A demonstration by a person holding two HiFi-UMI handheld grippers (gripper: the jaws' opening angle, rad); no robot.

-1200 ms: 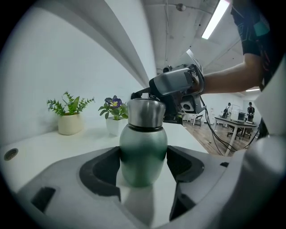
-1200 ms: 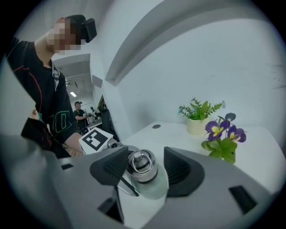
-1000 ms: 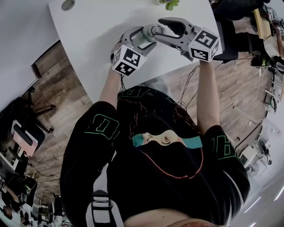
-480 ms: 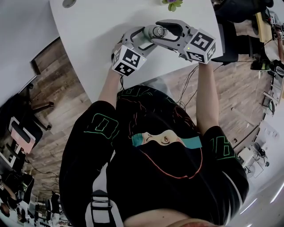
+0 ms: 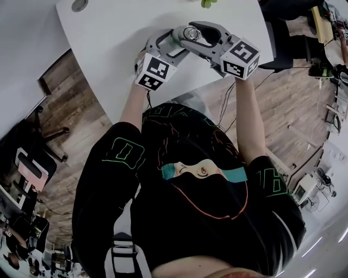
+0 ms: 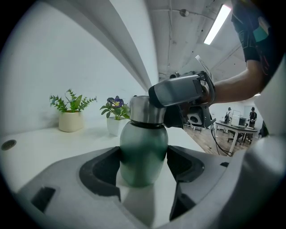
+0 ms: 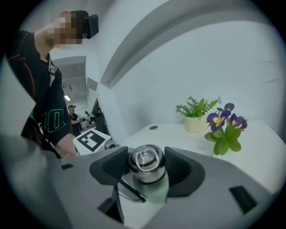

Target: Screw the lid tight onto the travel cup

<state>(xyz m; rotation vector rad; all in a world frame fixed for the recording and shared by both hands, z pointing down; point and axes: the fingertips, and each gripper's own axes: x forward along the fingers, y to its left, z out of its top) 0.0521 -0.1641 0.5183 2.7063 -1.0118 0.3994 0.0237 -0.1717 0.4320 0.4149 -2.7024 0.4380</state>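
A green travel cup [image 6: 144, 150] with a silver lid [image 6: 144, 110] stands upright on the white table [image 5: 119, 38]. My left gripper [image 6: 144, 166] is shut on the cup's green body, one pad pressing each side. My right gripper [image 7: 146, 166] comes in from the right and is shut on the lid [image 7: 145, 160], whose shiny top with a ring faces its camera. In the head view both grippers meet at the lid [image 5: 191, 33], the left gripper [image 5: 175, 44] below and to its left, the right gripper [image 5: 201, 37] around it.
A beige pot with a green plant [image 6: 70, 120] and a white pot with purple flowers [image 6: 115, 120] stand behind the cup. A round cable grommet [image 5: 79, 5] sits at the far left of the table. The table's near edge runs just under both marker cubes.
The right gripper has rolled a little around the lid, its marker cube swinging left. The left gripper holds the cup in the same place.
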